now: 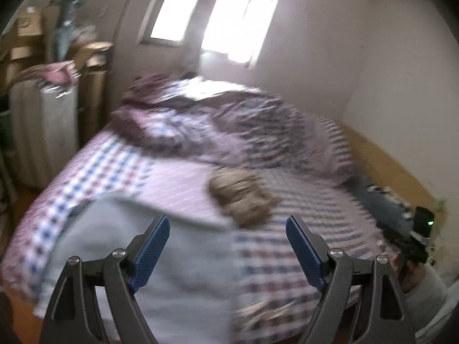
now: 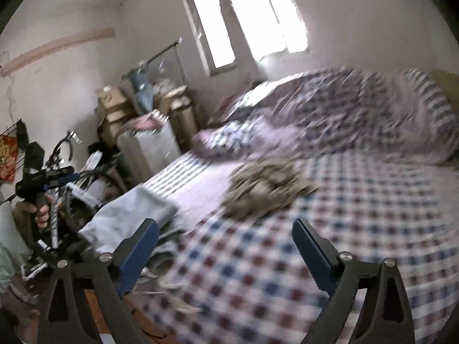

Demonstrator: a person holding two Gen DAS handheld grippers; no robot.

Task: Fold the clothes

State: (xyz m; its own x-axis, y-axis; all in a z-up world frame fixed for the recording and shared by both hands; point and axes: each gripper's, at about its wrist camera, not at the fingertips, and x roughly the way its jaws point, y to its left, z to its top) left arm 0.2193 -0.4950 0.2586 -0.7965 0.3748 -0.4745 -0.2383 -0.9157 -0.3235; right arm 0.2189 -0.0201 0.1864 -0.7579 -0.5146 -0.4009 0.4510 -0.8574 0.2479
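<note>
A pale grey-blue garment (image 1: 160, 261) lies spread near the bed's front edge, under my left gripper (image 1: 228, 226), which is open and holds nothing. A crumpled brown garment (image 1: 243, 195) sits on the checked bedsheet (image 1: 287, 272) farther in. In the right wrist view the grey garment (image 2: 129, 218) hangs over the bed's left edge and the brown garment (image 2: 266, 186) lies in the middle. My right gripper (image 2: 225, 232) is open above the checked sheet (image 2: 344, 229), empty. Both views are blurred by motion. The other gripper (image 2: 40, 183) shows at the left, held in a hand.
A rumpled patterned quilt (image 1: 218, 120) fills the far half of the bed. Cardboard boxes (image 2: 114, 109), a white cabinet (image 1: 43, 132) and a bicycle (image 2: 74, 183) crowd the left wall. A window (image 1: 218, 14) is behind. A wooden bed frame (image 1: 387, 166) runs along the right.
</note>
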